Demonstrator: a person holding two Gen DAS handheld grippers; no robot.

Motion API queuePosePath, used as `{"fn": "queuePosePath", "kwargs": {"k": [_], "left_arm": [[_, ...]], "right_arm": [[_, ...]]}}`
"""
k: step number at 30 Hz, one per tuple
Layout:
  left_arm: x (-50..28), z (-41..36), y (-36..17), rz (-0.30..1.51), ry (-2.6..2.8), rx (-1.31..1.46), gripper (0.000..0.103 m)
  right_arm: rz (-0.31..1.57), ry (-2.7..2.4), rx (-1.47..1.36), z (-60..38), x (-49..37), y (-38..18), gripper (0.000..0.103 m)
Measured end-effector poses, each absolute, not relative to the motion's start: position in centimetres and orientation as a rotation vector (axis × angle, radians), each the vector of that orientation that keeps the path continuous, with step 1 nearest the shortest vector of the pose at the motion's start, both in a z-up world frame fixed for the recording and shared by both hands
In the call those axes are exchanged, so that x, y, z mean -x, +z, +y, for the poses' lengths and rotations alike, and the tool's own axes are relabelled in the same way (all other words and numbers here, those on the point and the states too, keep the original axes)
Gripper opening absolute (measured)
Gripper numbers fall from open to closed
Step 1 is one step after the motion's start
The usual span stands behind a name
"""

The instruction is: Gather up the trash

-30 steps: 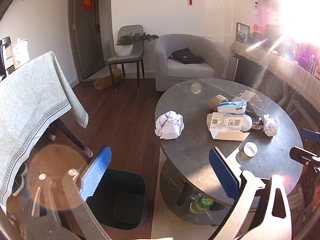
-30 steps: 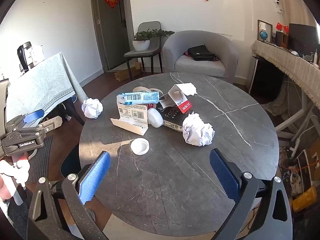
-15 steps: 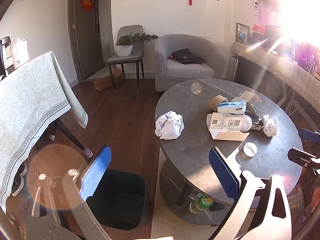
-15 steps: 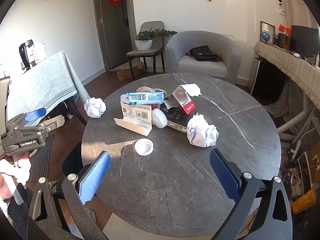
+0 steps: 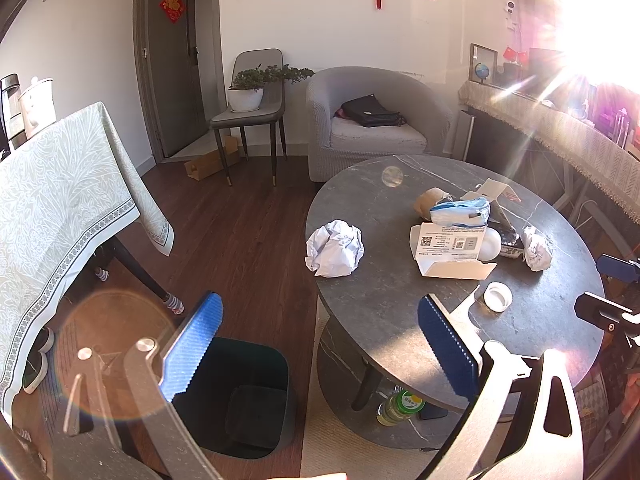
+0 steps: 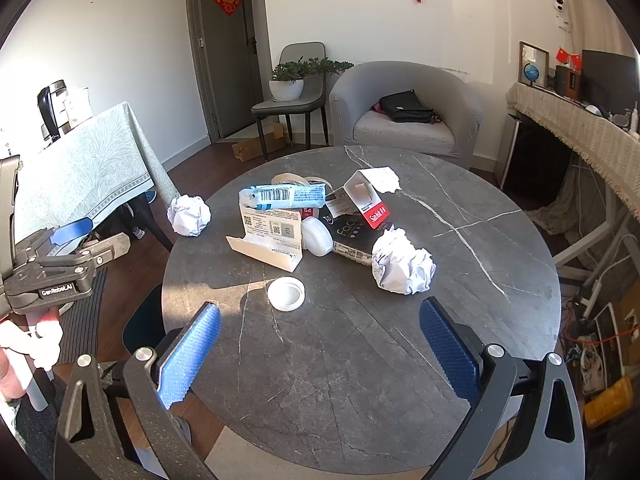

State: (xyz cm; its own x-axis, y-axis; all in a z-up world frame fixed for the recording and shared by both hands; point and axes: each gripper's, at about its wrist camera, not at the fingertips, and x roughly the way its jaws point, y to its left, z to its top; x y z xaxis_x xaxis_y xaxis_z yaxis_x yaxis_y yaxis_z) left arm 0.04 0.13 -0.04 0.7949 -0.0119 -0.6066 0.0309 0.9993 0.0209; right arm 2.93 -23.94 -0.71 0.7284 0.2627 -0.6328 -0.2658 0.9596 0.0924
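Note:
A round dark marble table (image 6: 460, 320) holds trash: a crumpled paper ball (image 6: 402, 265) near the middle, a second paper ball (image 6: 189, 215) at the left edge, a white lid (image 6: 286, 294), an open white carton (image 6: 269, 240), a blue-white wrapper (image 6: 284, 197), a white-red box (image 6: 366, 200) and a black box (image 6: 352, 238). My right gripper (image 6: 318, 350) is open and empty above the near table edge. My left gripper (image 5: 320, 346) is open and empty, above a dark bin (image 5: 240, 396) on the floor left of the table (image 5: 380, 320). The left-edge paper ball (image 5: 335, 248) lies ahead of it.
A grey armchair (image 6: 404, 116) with a black bag and a chair with a potted plant (image 6: 294, 80) stand behind the table. A cloth-covered table (image 5: 52, 208) is at the left. A green bottle (image 5: 400, 406) stands under the round table. Strong glare fills the left view's upper right.
The right gripper has moved a little nearer to the table's trash, which looks slightly larger and lower. The left gripper has hardly moved.

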Motion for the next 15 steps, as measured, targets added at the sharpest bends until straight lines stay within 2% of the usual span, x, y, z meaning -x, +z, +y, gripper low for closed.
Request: {"fn": "queuePosePath", "kwargs": {"k": [15], "left_arm": [[-0.11,-0.08,-0.10,0.654,-0.026,-0.028,0.100]], "right_arm": [[0.699,0.292,-0.002,-24.37,-2.88,-0.62,0.100]]}}
